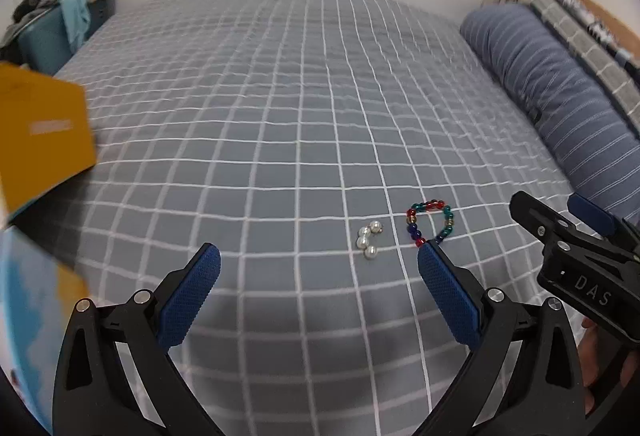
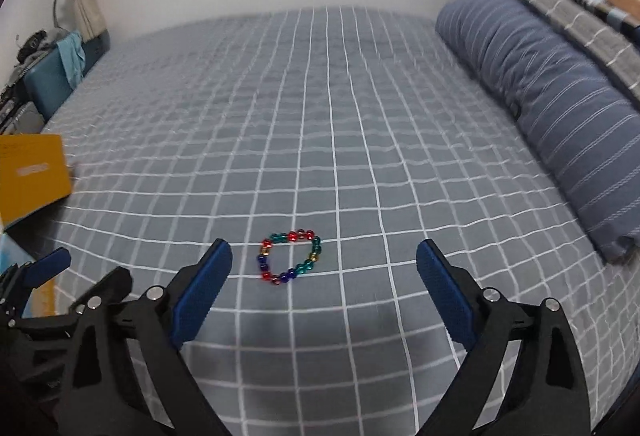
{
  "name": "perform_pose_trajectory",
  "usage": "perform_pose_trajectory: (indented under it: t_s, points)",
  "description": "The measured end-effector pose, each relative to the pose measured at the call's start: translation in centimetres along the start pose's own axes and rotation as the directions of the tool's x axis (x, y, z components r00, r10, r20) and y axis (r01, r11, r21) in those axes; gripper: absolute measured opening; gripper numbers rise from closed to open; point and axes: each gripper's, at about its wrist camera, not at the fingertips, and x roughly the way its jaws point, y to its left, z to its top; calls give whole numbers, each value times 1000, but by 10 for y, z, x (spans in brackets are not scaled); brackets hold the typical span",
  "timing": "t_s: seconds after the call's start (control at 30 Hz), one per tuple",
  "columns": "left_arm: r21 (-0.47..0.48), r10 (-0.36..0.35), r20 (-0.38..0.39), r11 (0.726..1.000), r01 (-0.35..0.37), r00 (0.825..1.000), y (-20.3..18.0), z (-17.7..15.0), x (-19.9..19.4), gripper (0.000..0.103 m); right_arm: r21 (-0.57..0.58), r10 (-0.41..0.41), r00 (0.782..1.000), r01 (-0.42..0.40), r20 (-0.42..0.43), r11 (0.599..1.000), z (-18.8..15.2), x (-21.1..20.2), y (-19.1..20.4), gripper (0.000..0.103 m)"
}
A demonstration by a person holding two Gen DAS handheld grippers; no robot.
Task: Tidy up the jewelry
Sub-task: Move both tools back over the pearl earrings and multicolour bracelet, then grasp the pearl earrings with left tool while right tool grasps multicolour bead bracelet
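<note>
both claws gape wide, empty: left gripper (image 1: 319,259), right gripper (image 2: 324,256). bead bracelet (image 2: 289,257) lies flat, long axis left-right; pearl piece (image 1: 369,240) curves near-far beside it; yellow box (image 1: 38,139) far left.

Bead bracelet (image 1: 430,223) on bedspread (image 1: 280,95), pearl piece (image 1: 369,239) just left, pillow (image 1: 560,107) far right

One beaded bracelet (image 1: 430,224) and one pearl cluster (image 1: 369,239), at its 9 o'clock, are counted on the bed (image 1: 280,95); one yellow box (image 1: 40,131), two pillows.
</note>
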Motion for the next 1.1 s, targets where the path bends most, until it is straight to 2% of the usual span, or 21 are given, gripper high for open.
perform_pose_trajectory:
  t_s: [0.1, 0.33, 0.6, 0.77, 0.83, 0.97, 1.1]
  points:
    - [34, 4, -15, 999, -4, 1000, -10, 6, 29, 97, 10, 12, 998, -11, -60, 1000, 6, 31, -5, 83]
    - [71, 25, -62, 997, -20, 998, -21, 5, 73, 97, -14, 25, 992, -27, -124, 1000, 13, 71, 0, 73]
    - [72, 28, -77, 997, -22, 997, -22, 1, 97, 97, 1, 42, 976, -43, -215, 999, 8, 111, -5, 60]
    - [77, 25, -94, 997, -18, 995, -20, 0, 105, 95, 12, 45, 969, -44, -241, 999, 3, 118, -6, 52]
    - [81, 25, -95, 997, -18, 995, -19, -1, 105, 87, 21, 49, 968, -45, -245, 999, 2, 119, -6, 45]
    - [80, 30, -110, 997, -21, 993, -16, -2, 109, 79, 21, 58, 966, -55, -251, 998, 0, 119, -4, 39]
    - [88, 41, -115, 996, -30, 992, -17, -3, 109, 62, 21, 64, 963, -60, -261, 998, -1, 122, -3, 32]
